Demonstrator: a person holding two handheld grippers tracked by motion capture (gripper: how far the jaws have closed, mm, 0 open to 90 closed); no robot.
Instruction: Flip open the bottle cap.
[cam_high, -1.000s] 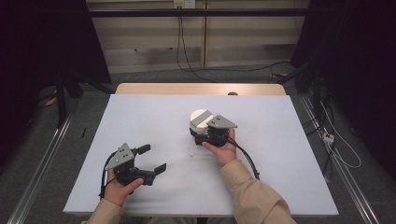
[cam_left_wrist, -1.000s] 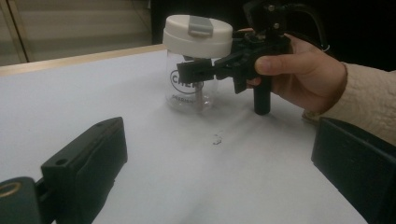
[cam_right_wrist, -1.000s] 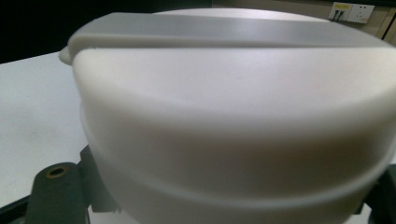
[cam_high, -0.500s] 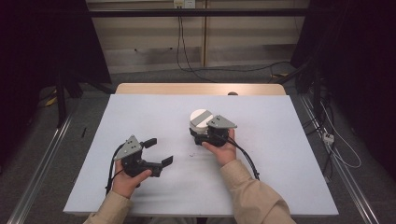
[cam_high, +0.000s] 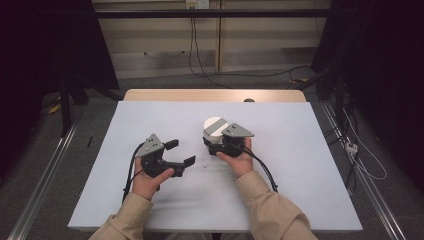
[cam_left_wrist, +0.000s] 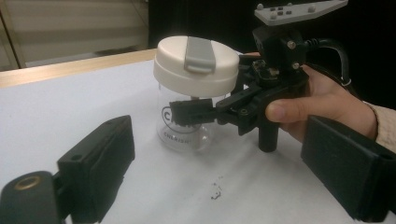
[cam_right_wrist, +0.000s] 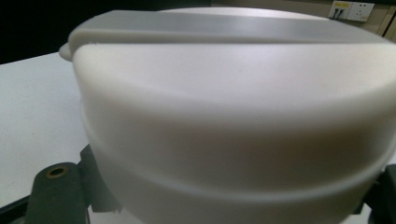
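Observation:
A clear glass jar (cam_high: 216, 126) with a white lid and a grey strap across the top stands upright near the middle of the white table (cam_high: 305, 170). My right gripper (cam_high: 212, 142) is shut on the jar's glass body just under the lid. In the left gripper view one of its black fingers (cam_left_wrist: 194, 111) crosses the printed glass (cam_left_wrist: 184, 135). The lid (cam_right_wrist: 233, 116) looms close in the right gripper view, above my right gripper (cam_right_wrist: 219, 207). My left gripper (cam_high: 180, 152) is open and holds nothing. It points at the jar from the left, a short gap away. Its jaws frame the jar (cam_left_wrist: 196, 65).
A few small dark specks (cam_left_wrist: 215, 190) lie on the table between my left gripper and the jar. A wooden strip (cam_high: 215, 95) runs along the table's far edge. Cables (cam_high: 200, 70) lie on the floor beyond, and metal rails (cam_high: 45, 175) flank the table.
My left gripper has moved right and a little forward across the table, closing in on the jar, its jaws still open. The right gripper and the jar have stayed put.

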